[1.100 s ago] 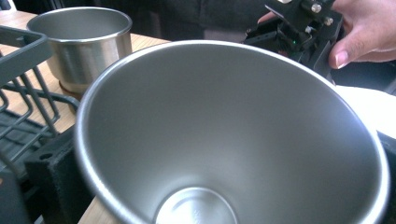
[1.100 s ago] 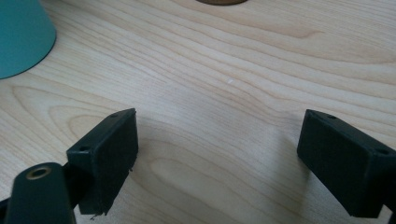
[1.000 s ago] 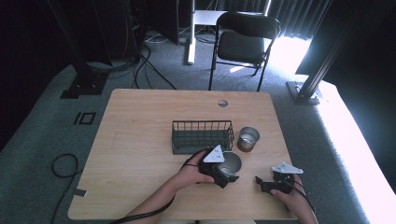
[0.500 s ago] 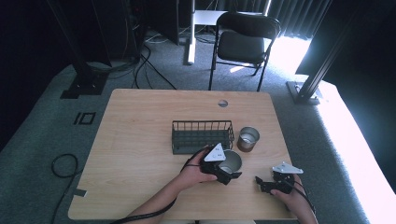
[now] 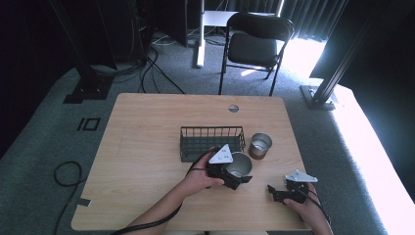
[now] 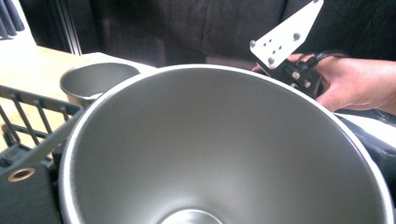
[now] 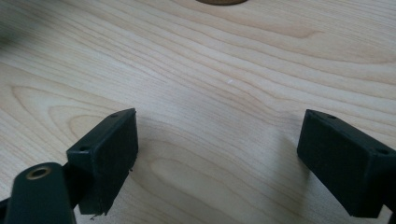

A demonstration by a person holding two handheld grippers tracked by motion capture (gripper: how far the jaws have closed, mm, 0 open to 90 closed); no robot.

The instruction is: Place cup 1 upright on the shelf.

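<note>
The left gripper (image 5: 234,177) is at the near middle of the wooden table (image 5: 147,147), and it has a metal cup (image 5: 239,165) at its jaws. That cup sits just in front of the black wire basket (image 5: 211,142), close against the near side of it. From the left gripper view, the cup (image 6: 224,154) looms huge, its grey inside wide open to the camera, bare metal all the way down to the base. One black jaw shows at the lower left, right against the cup's outer wall, and a dark edge runs down the far side of the rim. It looks like a pinch on the cup, the rim caught between the two jaws.

A second metal cup (image 5: 259,145) stands upright to the right of the basket, just beside its end. In the left gripper view that second cup (image 6: 95,81) peeks over the basket's wire (image 6: 37,121), apart from the big one.

Over to the right gripper (image 5: 278,193), down near the front edge of the table, well apart from both cups. Its own view tells it plainly: the two black jaws stand spread wide (image 7: 217,154), bare wood grain between them, gripping nothing. The person's hand (image 5: 306,205) wraps the body of it, white plate on top.
</note>
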